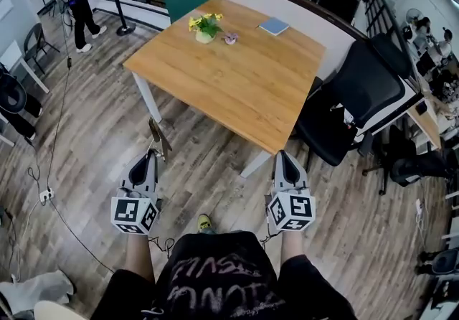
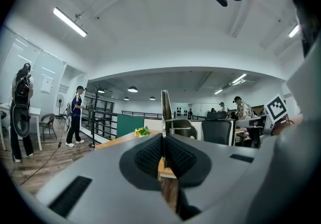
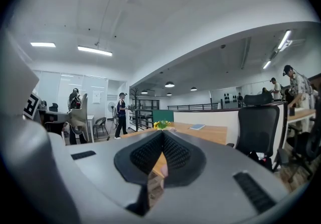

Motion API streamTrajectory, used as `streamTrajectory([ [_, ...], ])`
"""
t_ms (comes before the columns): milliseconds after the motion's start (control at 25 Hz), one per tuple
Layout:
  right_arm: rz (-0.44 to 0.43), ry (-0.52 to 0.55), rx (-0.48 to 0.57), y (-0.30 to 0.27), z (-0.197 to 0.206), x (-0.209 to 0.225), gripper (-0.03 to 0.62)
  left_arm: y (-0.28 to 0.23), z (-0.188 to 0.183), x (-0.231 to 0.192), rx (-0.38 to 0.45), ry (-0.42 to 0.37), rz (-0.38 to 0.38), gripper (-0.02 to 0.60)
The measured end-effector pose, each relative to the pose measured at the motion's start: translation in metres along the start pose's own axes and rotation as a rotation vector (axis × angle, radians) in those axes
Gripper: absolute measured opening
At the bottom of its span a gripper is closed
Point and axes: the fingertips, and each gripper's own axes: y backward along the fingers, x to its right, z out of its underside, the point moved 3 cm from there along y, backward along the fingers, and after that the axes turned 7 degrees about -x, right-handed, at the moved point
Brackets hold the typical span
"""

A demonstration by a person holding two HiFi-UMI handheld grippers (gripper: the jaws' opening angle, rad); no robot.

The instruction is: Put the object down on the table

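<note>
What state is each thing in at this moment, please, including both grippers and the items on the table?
left gripper: shut on the thin flat object.
thin flat object: held upright, not yet on the wooden table.
right gripper: shut, empty.
potted flowers: upright on the table.
blue notebook: closed, lying flat on the table.
office chair: unoccupied, beside the table.

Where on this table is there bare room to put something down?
The table's whole near half is bare, from the flowers and notebook down to the near corner. The far end is the crowded part: flowers, a small trinket and the notebook sit there.
</note>
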Motion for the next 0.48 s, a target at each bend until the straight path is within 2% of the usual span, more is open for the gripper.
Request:
streamTrajectory([
  [480, 0.071, -0.048, -0.003, -0.049, -0.002, 0.021, 0.005, -0.075, -0.005, -0.018, -0.039, -0.029, 0.069, 0.017],
])
